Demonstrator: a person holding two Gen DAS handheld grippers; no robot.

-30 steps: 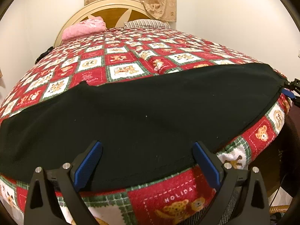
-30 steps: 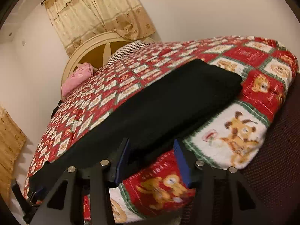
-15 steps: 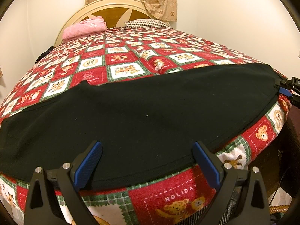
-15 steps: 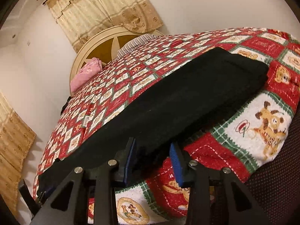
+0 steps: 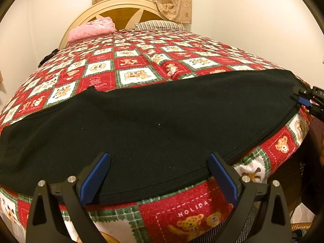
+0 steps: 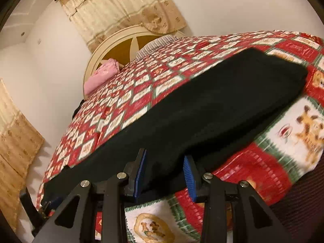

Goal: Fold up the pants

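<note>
Black pants (image 5: 154, 121) lie spread flat along the near edge of the bed, on a red, white and green teddy-bear quilt (image 5: 129, 66). My left gripper (image 5: 159, 166) is wide open, its blue pads either side of the pants' near hem, low over the cloth. My right gripper (image 6: 164, 162) has narrowed its jaws around the pants' (image 6: 212, 105) near edge; the cloth bunches between the pads and lifts slightly. The right gripper also shows at the far right of the left wrist view (image 5: 307, 99), at the pants' end.
A pink pillow (image 5: 91, 29) and a striped pillow (image 5: 160, 24) lie at the cream headboard (image 5: 119, 6). Beige curtains (image 6: 121, 12) hang behind it. A dark chair or seat (image 6: 299, 202) stands by the bed's right side.
The right gripper has closed in on the pants' edge and tilted; its view has swung and the cloth edge has risen between the pads. The left gripper has stayed still and open.
</note>
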